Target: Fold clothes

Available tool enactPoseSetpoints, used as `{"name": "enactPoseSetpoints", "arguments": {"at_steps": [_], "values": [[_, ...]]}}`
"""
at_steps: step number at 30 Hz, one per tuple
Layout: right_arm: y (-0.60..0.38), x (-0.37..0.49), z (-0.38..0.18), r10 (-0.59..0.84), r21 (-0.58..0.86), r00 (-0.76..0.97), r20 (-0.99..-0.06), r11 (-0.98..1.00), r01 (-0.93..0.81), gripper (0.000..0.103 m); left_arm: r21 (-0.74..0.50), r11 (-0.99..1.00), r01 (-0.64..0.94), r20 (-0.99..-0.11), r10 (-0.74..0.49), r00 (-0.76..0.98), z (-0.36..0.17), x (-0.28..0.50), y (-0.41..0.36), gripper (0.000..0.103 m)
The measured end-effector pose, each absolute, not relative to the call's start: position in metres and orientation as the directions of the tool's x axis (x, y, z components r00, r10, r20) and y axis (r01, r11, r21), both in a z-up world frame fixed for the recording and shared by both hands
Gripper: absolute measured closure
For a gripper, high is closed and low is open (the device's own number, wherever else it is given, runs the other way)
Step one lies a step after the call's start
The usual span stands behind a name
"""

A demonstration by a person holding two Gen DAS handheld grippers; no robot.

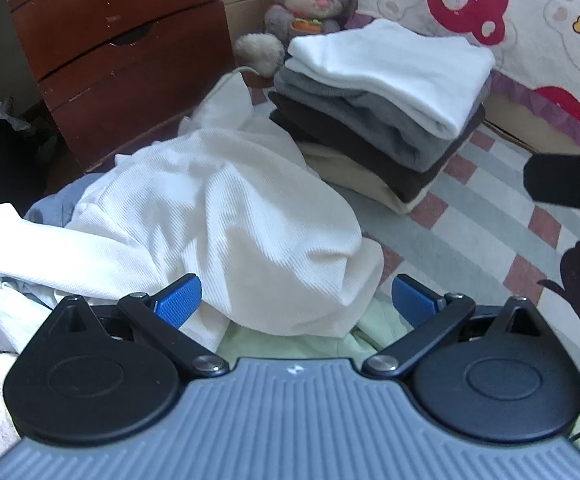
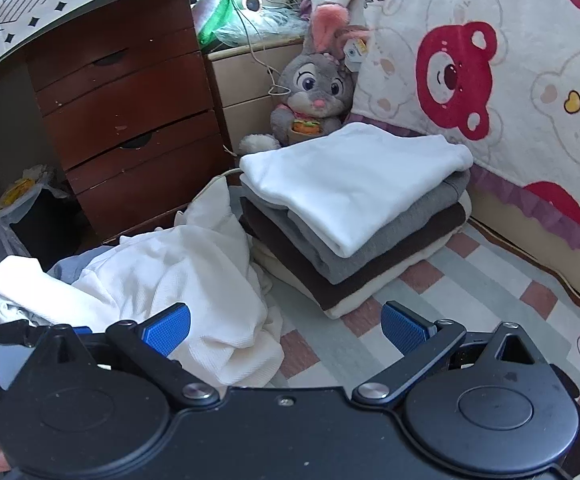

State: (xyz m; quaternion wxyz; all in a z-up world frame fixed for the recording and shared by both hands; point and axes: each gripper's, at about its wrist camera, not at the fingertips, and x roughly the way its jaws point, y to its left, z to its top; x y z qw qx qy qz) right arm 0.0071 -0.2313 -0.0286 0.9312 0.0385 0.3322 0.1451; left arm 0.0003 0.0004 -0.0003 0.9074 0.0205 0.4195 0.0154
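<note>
A crumpled white ribbed garment (image 1: 226,216) lies on top of a loose pile of unfolded clothes, also seen in the right wrist view (image 2: 178,276). Behind it stands a neat stack of folded clothes (image 1: 381,108), white on top, then grey, brown and cream; it also shows in the right wrist view (image 2: 353,208). My left gripper (image 1: 295,300) is open, its blue pads (image 1: 178,300) on either side of the white garment's near edge. My right gripper (image 2: 286,326) is open and empty above the striped bedding (image 2: 449,280), its left pad next to the white garment.
A pale green cloth (image 1: 309,344) lies under the white garment. A grey plush rabbit (image 2: 313,88) sits behind the stack. A brown drawer cabinet (image 2: 130,120) stands at the left. A bear-print quilt (image 2: 489,60) rises at the right. The other gripper's tip (image 1: 569,180) shows at the right edge.
</note>
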Motion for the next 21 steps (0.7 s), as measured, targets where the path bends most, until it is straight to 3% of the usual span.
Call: {"name": "enactPoseSetpoints", "arguments": {"at_steps": [21], "values": [[-0.24, 0.01, -0.03, 0.243, 0.118, 0.733, -0.635, 0.968, -0.219, 0.0, 0.018, 0.997, -0.073, -0.81, 0.057, 0.584, -0.007, 0.008, 0.015, 0.001]]}}
